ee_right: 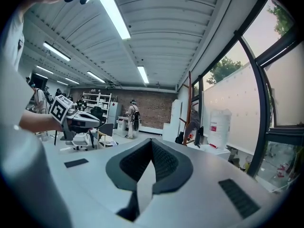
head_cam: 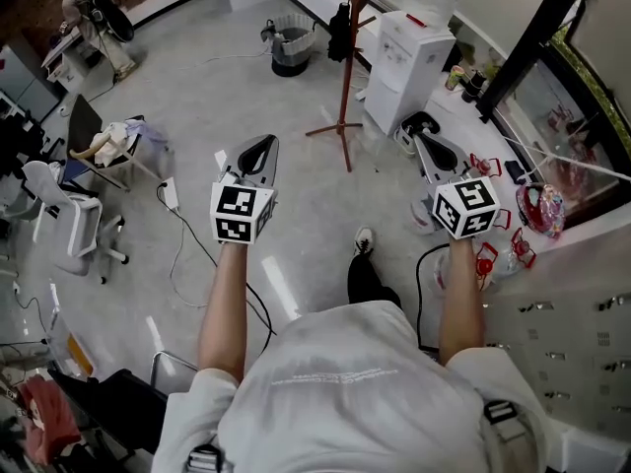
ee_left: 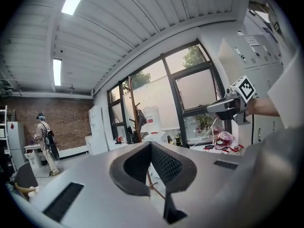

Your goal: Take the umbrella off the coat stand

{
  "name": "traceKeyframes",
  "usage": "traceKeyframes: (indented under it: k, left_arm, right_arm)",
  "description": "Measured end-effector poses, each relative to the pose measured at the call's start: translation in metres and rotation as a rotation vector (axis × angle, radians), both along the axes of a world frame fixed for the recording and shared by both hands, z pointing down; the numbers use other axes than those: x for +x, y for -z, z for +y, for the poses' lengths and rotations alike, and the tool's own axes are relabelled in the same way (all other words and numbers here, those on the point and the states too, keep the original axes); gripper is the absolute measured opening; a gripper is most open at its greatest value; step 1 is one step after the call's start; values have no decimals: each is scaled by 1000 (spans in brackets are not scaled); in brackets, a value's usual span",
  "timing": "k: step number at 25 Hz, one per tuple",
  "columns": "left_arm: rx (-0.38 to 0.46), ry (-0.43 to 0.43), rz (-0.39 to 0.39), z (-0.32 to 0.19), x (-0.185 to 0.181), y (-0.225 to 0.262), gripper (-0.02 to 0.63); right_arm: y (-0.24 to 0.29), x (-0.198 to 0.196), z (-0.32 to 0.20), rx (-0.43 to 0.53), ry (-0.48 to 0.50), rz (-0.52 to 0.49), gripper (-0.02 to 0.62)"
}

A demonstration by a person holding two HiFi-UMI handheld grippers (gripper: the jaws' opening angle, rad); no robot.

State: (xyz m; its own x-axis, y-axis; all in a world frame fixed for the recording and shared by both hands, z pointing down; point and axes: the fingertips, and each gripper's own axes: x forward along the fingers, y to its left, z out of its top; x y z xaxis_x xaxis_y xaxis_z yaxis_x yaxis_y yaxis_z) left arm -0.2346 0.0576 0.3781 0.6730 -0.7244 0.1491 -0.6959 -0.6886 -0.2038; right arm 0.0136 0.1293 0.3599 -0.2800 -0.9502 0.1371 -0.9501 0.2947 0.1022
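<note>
Jaws together, empty: left hand-held gripper (ee_left: 151,144), right hand-held gripper (ee_right: 152,141) | coat stand (head_cam: 347,97) feet: head view, not right gripper view

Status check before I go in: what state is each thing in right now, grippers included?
left gripper: shut, empty.
right gripper: shut, empty.
coat stand: upright, with things hanging on it.
umbrella: closed, hanging on the coat stand, neither gripper on it.
bin: upright, lined with a bag.
water dispenser: upright, bottle on top.
</note>
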Motion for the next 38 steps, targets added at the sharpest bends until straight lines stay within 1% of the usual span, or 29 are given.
traceKeyframes:
  k: [4, 8, 13, 14, 16, 18, 24, 28, 31, 35, 38]
  left_arm:
    - [3, -9, -8, -45, 22, -6, 14]
    - [-7, 6, -9, -108, 59, -7, 14]
    - [-27, 30, 43, -192, 112, 6, 17]
    - [-27, 30, 48, -208, 122, 8, 27]
    - [-30, 36, 52, -236, 141, 11, 102]
    - [-32, 53, 54, -261, 154, 13, 152]
    - [-57, 88, 31, -313, 179, 7, 283]
    - [-69, 89, 12, -335, 193, 1, 324]
    - [-64, 93, -13, -347, 201, -3, 354]
    - [-70, 94, -34, -362, 210, -4, 365]
    - [-94, 71, -52, -372, 217, -10, 373]
  right_arm:
    - [-12, 24, -53, 9, 8, -16, 23]
    - [-20, 59, -121, 3, 33, -16, 23]
    - [-13, 113, -207, -3, 68, -4, 23]
    - [-12, 124, -223, -3, 73, -7, 23]
    - [-10, 144, -252, -3, 84, -10, 23]
    - [-10, 159, -277, -2, 95, -10, 23]
    - [-17, 186, -327, -18, 127, -27, 23]
    - [-25, 199, -352, -37, 144, -29, 23]
    - [-30, 208, -366, -46, 158, -45, 23]
    - [-35, 217, -384, -55, 172, -68, 23]
    - [-40, 220, -393, -61, 166, -85, 23]
